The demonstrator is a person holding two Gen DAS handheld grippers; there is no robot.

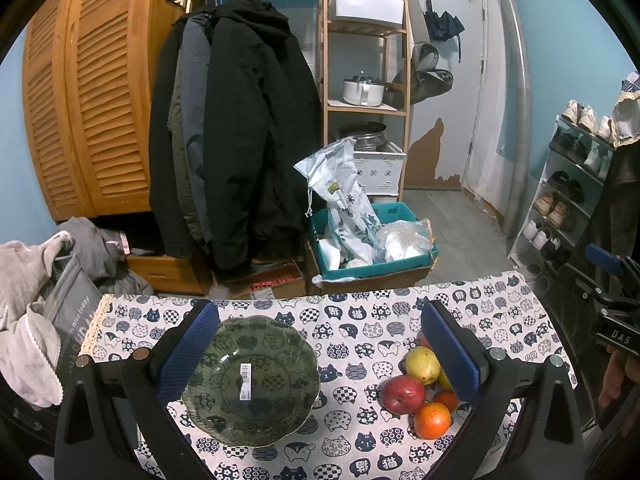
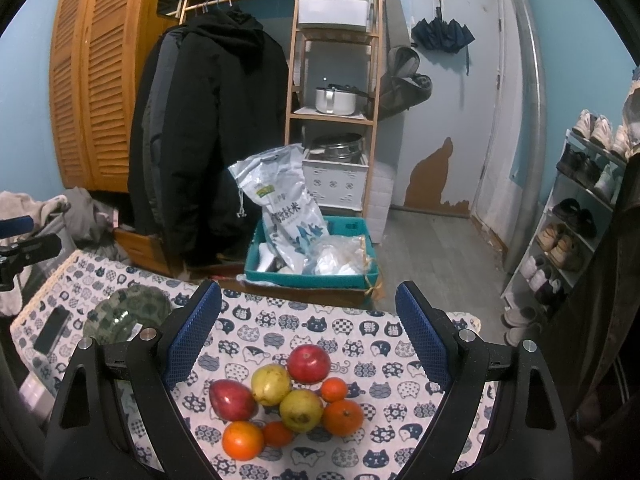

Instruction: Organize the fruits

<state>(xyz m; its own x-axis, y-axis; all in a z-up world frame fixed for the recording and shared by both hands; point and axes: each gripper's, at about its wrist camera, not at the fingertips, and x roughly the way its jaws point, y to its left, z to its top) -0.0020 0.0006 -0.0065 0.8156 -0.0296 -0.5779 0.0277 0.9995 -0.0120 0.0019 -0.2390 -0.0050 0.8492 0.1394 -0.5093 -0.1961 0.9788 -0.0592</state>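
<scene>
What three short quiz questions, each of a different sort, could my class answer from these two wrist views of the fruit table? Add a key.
1. True or false: the green glass bowl already holds fruit.
2. Multiple choice: in the right wrist view, how many red apples are in the fruit pile? A one, B two, C four.
3. Fill in: both the left gripper and the right gripper have their jaws ____.

Key
1. False: the bowl is empty, and the fruit lies on the cat-print tablecloth.
2. B: two red apples, among two yellow-green pears and four oranges.
3. Open: neither holds anything.
</scene>
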